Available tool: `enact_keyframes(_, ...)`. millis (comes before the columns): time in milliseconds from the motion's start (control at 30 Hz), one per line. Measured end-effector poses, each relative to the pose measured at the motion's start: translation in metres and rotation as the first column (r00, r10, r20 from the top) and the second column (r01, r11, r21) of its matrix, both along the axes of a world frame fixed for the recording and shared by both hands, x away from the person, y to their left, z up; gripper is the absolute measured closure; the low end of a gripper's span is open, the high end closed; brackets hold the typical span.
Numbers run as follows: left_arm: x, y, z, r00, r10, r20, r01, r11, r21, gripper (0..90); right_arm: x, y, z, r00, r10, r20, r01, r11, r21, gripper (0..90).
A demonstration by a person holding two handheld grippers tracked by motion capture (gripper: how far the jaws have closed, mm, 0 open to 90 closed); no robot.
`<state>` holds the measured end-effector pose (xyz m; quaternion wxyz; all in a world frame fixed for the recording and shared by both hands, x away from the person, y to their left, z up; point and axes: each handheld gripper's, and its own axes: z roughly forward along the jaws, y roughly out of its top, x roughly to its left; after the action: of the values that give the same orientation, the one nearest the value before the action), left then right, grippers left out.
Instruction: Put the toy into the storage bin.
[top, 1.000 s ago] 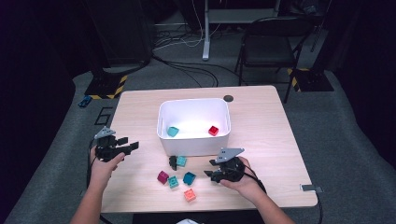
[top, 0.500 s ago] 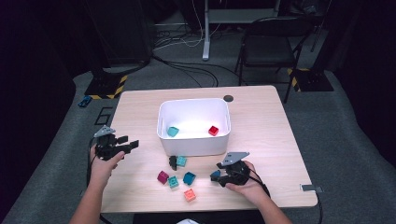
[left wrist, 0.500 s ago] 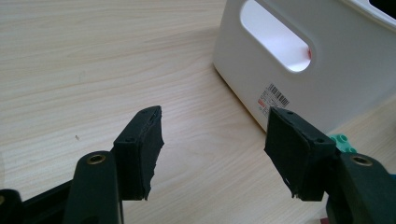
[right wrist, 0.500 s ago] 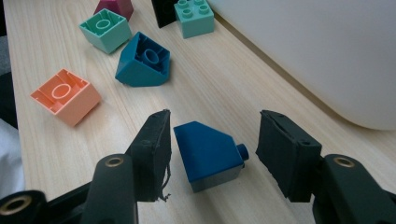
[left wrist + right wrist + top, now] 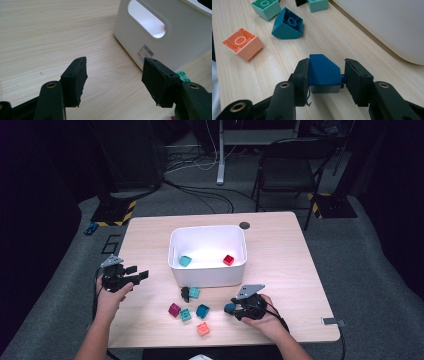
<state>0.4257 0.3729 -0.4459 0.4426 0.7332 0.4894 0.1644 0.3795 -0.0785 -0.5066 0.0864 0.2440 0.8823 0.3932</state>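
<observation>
**White bin holds 2 blocks; right gripper clamps a blue one**

White plastic bin (image 5: 207, 252), smooth, rounded corners, a slotted handle in its end wall, sits mid-table (image 5: 285, 250). Inside: 1 teal block (image 5: 185, 261) and 1 red block (image 5: 228, 260), well apart.

Right gripper (image 5: 325, 75) is closed on a dark blue block (image 5: 323, 72) with a sloped top, just above the pale wood-grain surface, near the bin's front wall.

Left gripper (image 5: 113, 80) has its jaws spread wide with nothing between them, facing the bin's end.

Loose on the table: orange block (image 5: 242, 43) and blue-teal block (image 5: 287, 25), both hollow side up; a magenta block (image 5: 174, 309) further left.
</observation>
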Motion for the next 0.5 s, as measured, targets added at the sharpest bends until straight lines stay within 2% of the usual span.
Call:
enact_keyframes(400, -0.0012, 0.0010, 0.0000, 1.0000, 0.004, 0.003, -0.004, 1.0000, -0.002, 36.4, -0.0005, 0.0044, 0.0028, 0.9999, 0.001, 0.013, 0.000, 1.000, -0.008, 56.7)
enact_keyframes(500, -0.0024, 0.0017, -0.0001, 1.0000, 0.007, -0.004, -0.007, 1.0000, -0.003, 36.4, -0.0011, 0.0081, 0.0081, 0.9991, 0.037, 0.020, -0.037, 0.999, -0.006, 56.8)
